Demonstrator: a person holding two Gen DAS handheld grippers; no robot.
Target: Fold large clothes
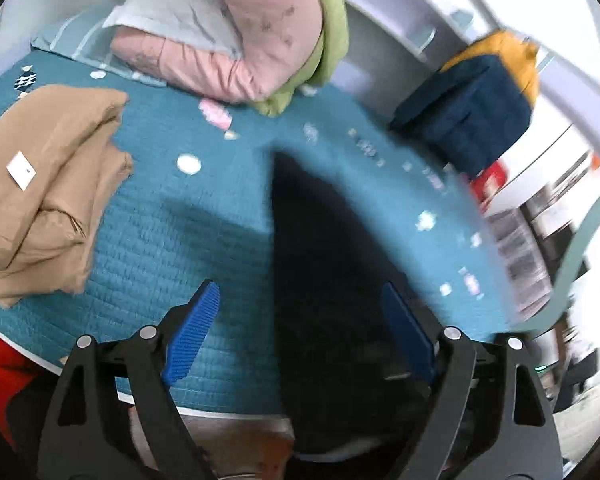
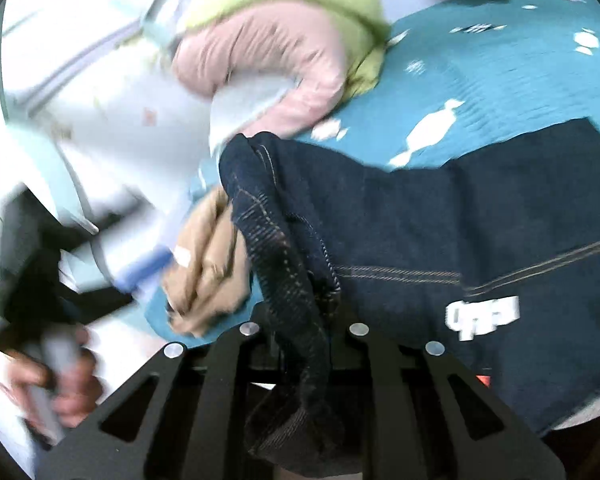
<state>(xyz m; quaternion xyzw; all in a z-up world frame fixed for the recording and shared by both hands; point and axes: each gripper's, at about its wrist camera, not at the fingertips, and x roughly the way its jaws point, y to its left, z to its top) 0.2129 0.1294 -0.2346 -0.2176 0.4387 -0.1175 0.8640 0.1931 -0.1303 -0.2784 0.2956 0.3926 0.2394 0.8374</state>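
Note:
A dark navy denim garment point(image 2: 480, 224) with tan stitching and a white logo lies on the teal quilted bed cover point(image 2: 500, 80). My right gripper point(image 2: 304, 312) is shut on a bunched edge of it, and the fabric hides the fingers. In the left wrist view the same dark garment point(image 1: 332, 264) stretches from the near edge toward the bed's middle. My left gripper point(image 1: 300, 328) is open with blue pads point(image 1: 192, 336), its right pad over the dark fabric and its left pad over the cover.
A folded tan garment point(image 1: 48, 184) lies on the bed at left, also in the right wrist view point(image 2: 208, 264). A pink, grey and green pile point(image 1: 240, 32) sits at the far side. A navy and yellow bundle point(image 1: 476, 108) is at the right edge.

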